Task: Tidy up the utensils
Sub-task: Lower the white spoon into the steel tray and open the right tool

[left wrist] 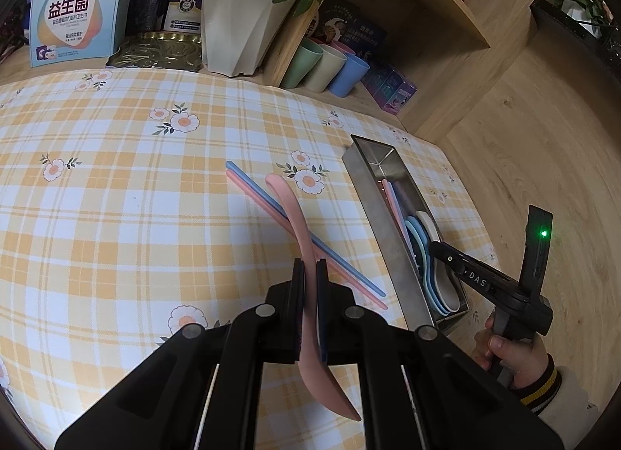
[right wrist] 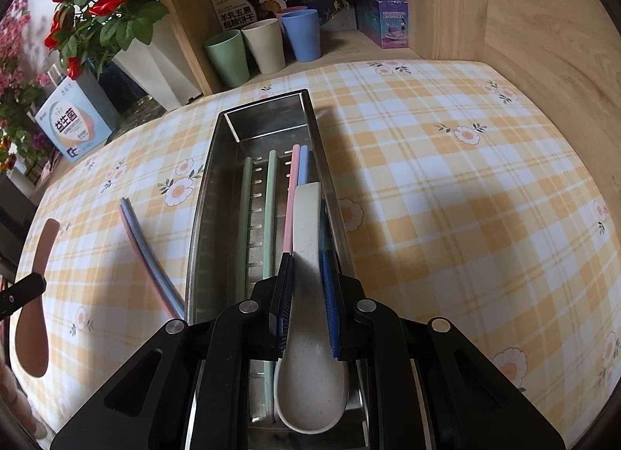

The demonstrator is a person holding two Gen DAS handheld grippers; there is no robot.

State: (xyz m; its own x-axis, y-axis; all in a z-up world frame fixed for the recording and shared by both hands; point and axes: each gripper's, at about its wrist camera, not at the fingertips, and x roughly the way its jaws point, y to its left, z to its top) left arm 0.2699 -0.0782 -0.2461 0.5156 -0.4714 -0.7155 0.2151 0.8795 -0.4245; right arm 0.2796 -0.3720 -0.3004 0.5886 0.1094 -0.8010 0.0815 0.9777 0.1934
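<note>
Checked yellow tablecloth (left wrist: 116, 217) covering the table, wooden shelving behind. Left gripper (left wrist: 310, 279) is clenching a pink spoon (left wrist: 295, 217) at mid-handle, held above the cloth. Right gripper (right wrist: 308, 295) is grasping a cream spoon (right wrist: 310, 353) by the neck, over the steel tray (right wrist: 205, 217). Green chopsticks (right wrist: 268, 217) are lying inside; a pink-and-blue pair (left wrist: 341, 267) is lying on the cloth beside it. Spoons look light, rigid, smooth plastic, likely to pivot; gripping nearer the bowl should be steadying them.
</note>
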